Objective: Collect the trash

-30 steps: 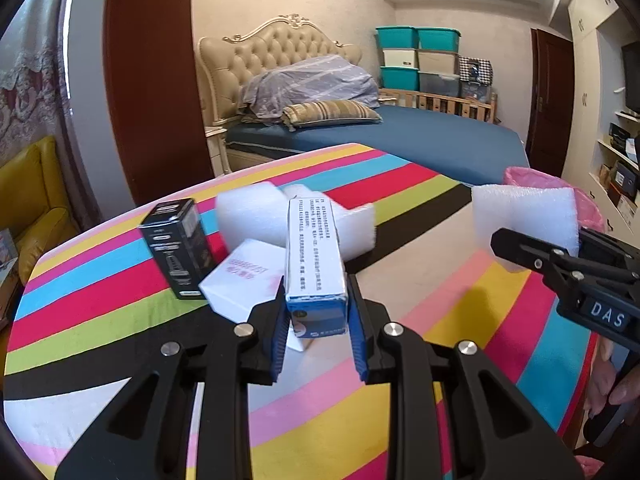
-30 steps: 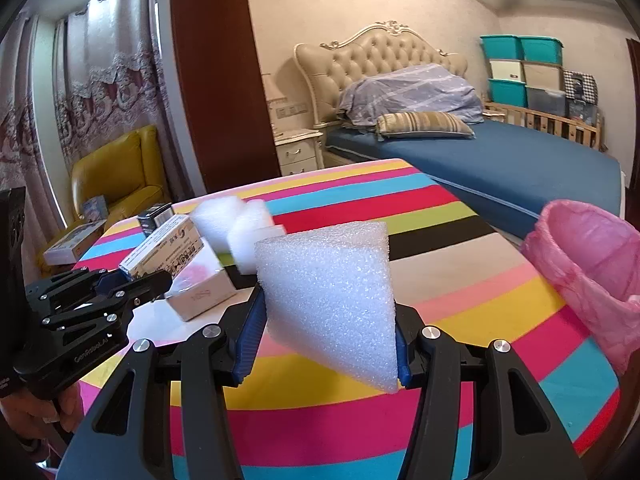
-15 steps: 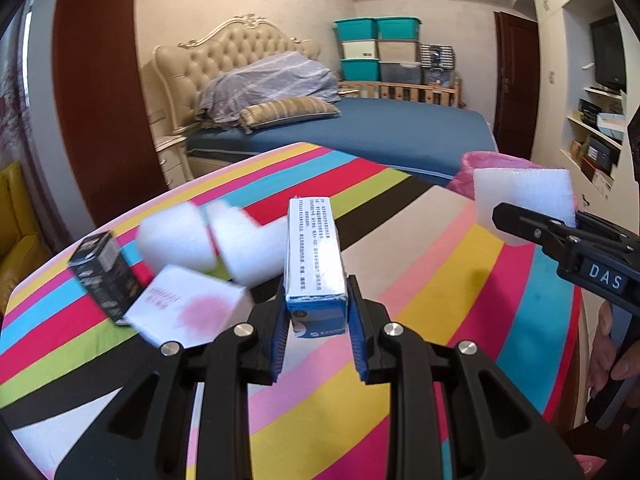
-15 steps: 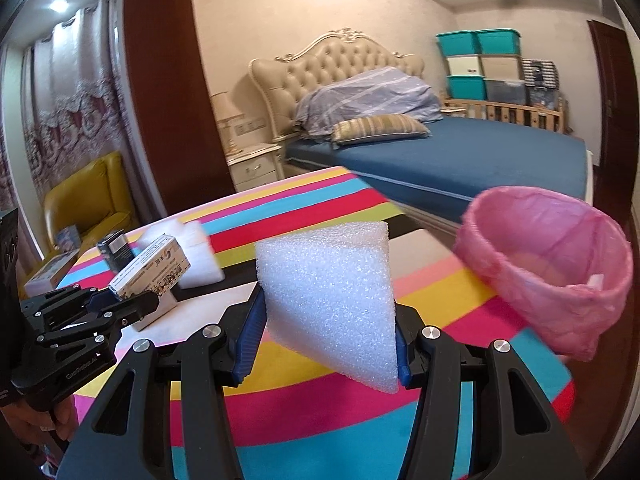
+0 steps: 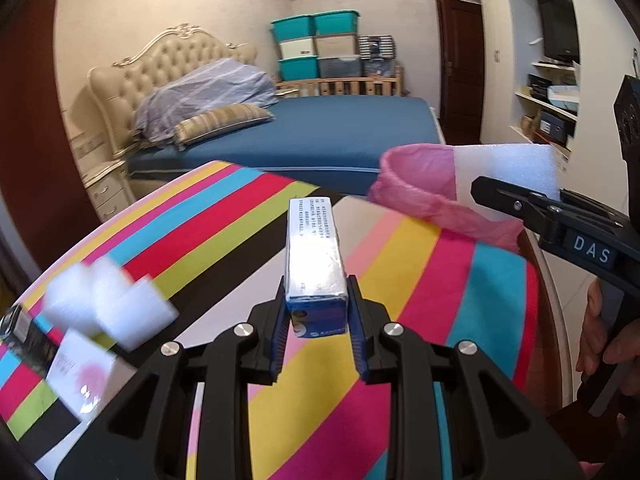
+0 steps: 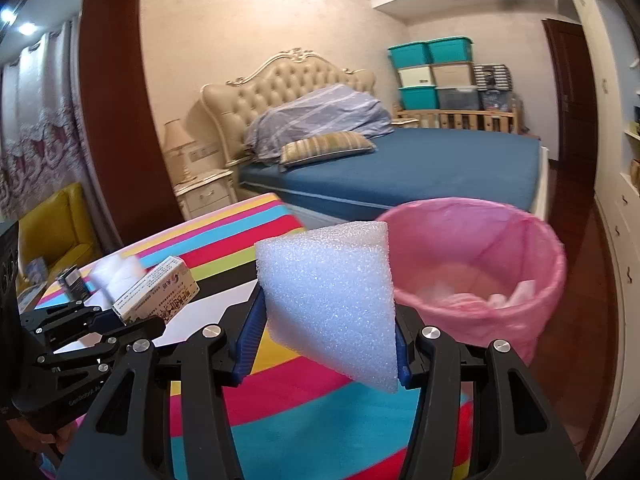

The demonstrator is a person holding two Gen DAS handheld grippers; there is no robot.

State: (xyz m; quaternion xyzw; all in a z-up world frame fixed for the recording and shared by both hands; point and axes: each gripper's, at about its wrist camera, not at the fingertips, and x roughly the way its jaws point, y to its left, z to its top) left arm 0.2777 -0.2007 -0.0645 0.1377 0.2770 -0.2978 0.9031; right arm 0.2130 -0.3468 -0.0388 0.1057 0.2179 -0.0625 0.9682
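My left gripper (image 5: 316, 316) is shut on a long white and blue carton (image 5: 314, 256) and holds it above the striped table (image 5: 400, 288). My right gripper (image 6: 324, 344) is shut on a white foam block (image 6: 328, 296), held above the table's right edge beside a bin lined with a pink bag (image 6: 480, 276). The bin holds some trash. In the left wrist view the pink bin (image 5: 416, 192) stands past the table's far right edge, with the right gripper (image 5: 520, 200) and its foam block (image 5: 504, 168) over it.
White foam pieces (image 5: 104, 304), a white box (image 5: 80, 376) and a black box (image 5: 20, 332) lie on the table's left part. A blue bed (image 6: 400, 168) stands beyond the table, shelves (image 5: 552, 100) to the right.
Both grippers have swung right, toward the pink bin, each keeping its load. The bin now sits close in front of the right gripper. The items left on the table slid to the left of view.
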